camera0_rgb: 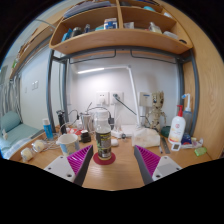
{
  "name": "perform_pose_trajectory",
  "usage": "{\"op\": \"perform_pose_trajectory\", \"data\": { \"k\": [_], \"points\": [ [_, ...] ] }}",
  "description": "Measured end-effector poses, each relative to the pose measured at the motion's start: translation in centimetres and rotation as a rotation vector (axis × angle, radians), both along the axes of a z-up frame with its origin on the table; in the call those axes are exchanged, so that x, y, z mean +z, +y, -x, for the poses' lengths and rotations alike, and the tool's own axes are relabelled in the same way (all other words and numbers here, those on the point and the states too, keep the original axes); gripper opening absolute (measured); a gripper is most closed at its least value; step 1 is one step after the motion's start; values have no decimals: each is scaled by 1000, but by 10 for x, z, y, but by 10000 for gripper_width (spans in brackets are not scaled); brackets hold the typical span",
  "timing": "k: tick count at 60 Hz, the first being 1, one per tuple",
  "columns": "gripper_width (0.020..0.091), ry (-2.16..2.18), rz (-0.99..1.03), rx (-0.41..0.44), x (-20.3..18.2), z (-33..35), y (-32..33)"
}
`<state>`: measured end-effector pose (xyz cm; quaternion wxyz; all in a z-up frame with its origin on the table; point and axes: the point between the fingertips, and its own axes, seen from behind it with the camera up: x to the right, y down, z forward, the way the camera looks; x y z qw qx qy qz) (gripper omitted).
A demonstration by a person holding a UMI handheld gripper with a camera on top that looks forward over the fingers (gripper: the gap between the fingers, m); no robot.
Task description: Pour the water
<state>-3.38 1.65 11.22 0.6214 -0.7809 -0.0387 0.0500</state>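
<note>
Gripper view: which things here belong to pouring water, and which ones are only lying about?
For the job:
- gripper, fingers open
- bottle, upright on the desk just ahead of the fingers, with gaps at both sides

Lying about:
- white spray bottle with red top
- blue bottle
- wooden figure
- shelf above

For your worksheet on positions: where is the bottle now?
In the gripper view, the bottle stands on the desk just ahead of the open fingers, nearer the left one.
</note>
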Motion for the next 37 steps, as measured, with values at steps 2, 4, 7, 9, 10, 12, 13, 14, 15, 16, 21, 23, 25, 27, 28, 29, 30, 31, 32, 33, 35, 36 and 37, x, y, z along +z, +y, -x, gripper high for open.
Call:
{"op": "perform_pose_trajectory", "data": {
  "k": [2,4,7,9,10,12,13,14,15,16,21,23,25,27,28,29,30,31,32,33,35,36,37],
  "points": [
    [838,6,7,-25,1,-5,-12],
    [839,9,12,-37,2,-8,-25],
    [838,13,0,-33,7,-10,-40],
    [842,19,-5,-40,10,-14,-50],
    [843,21,-5,-44,10,-16,-54],
    [841,19,-5,-45,11,-18,-62],
    [839,18,-6,-44,11,-19,-66],
    [838,17,-9,-44,12,-20,-70],
    [838,16,-11,-48,14,-21,-73],
    [843,14,-16,-51,15,-23,-76],
    [839,3,-26,-56,17,-29,-92],
    [838,3,-30,-61,18,-33,-97],
    [839,4,-40,-73,21,-37,-103],
    [839,8,-50,-83,23,-41,-109],
    [840,10,-54,-87,24,-42,-111],
    [840,13,-56,-90,24,-43,-114],
    [839,14,-59,-94,24,-45,-116],
    [837,15,-62,-99,25,-47,-118],
    [836,15,-65,-104,26,-49,-119],
    [840,16,-69,-109,26,-50,-121],
    [840,18,-73,-114,26,-52,-123],
    [840,18,-73,-115,25,-53,-123],
    [840,19,-72,-117,24,-54,-124]
  ]
}}
